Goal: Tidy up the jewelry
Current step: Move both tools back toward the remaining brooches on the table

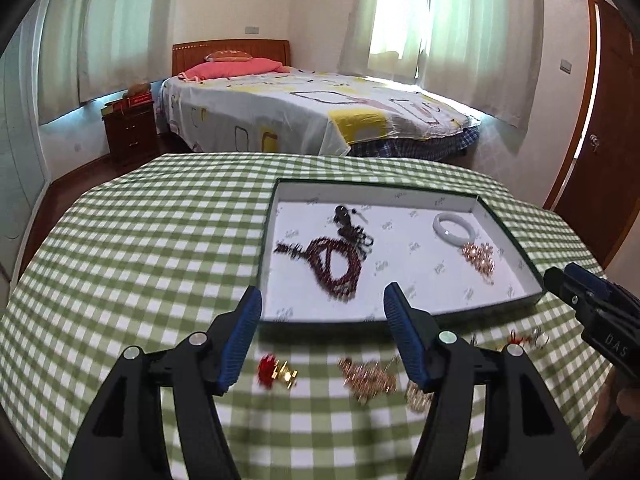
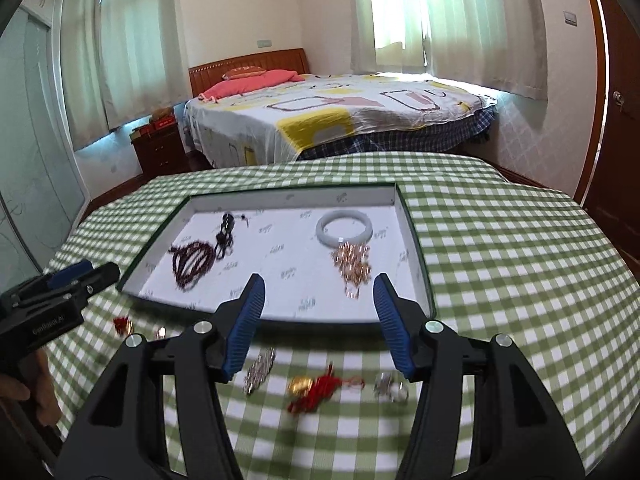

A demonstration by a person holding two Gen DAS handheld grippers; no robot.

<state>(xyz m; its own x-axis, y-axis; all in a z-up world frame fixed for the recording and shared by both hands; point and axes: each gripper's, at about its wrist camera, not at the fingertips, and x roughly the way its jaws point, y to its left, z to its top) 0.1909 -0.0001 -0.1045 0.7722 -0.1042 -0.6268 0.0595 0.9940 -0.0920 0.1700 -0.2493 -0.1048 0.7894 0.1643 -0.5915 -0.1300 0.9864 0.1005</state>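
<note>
desk (image 1: 140, 248) green-check cloth | tray (image 1: 516, 240) 1 o'clock, bangle (image 1: 454, 230) inside | bed (image 1: 312, 116) 12 o'clock | left gripper (image 1: 322, 302) jaws wide | right gripper (image 2: 318, 290) jaws wide

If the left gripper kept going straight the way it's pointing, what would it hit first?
Probably the near wall of the tray, just ahead between the open left gripper fingers; beyond it lie the dark red beads. Depth is uncertain.
</note>
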